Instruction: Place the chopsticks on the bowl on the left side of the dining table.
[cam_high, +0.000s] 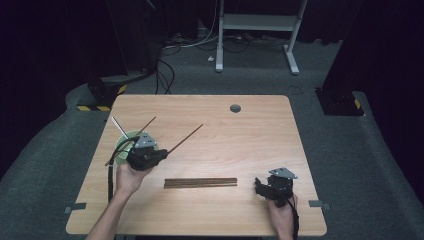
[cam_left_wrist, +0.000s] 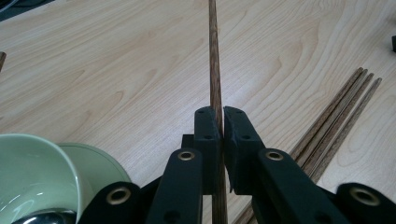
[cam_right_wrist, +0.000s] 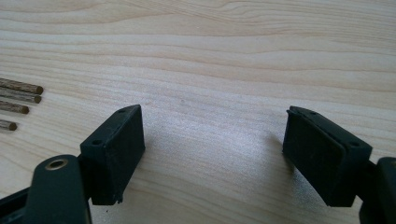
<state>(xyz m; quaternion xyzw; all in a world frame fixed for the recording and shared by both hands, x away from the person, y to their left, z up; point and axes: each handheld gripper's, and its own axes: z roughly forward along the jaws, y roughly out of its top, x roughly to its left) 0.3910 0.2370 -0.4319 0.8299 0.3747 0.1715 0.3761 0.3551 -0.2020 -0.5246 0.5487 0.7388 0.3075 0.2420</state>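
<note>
Chopsticks are what we have in hand. Our left gripper (cam_high: 162, 153), seen at the left middle of the high view, has its jaws pressed together on a single brown chopstick (cam_high: 186, 138), which slants up and to the right from the jaws, lifted off the wooden table (cam_high: 250, 130). In the left gripper view the same chopstick (cam_left_wrist: 215, 70) runs straight up the centre of the frame, pinched between the two black pads.

Just behind our left gripper in the high view sits a pale green bowl (cam_high: 125, 141), with another dark stick (cam_high: 131, 140) and a light-coloured utensil (cam_high: 119, 126) leaning out of it toward the upper left. The bowl's rim (cam_left_wrist: 56, 158) fills the lower left of the left gripper view.

A bundle of chopsticks (cam_high: 200, 182) lies flat at the lower centre of the high view, between our two hands. Its ends (cam_right_wrist: 18, 100) show at the left edge of the right gripper view.

Our right gripper (cam_high: 260, 186) rests low at the lower right of the high view, jaws spread wide apart with bare table between them, near the bundle but not touching it.
</note>
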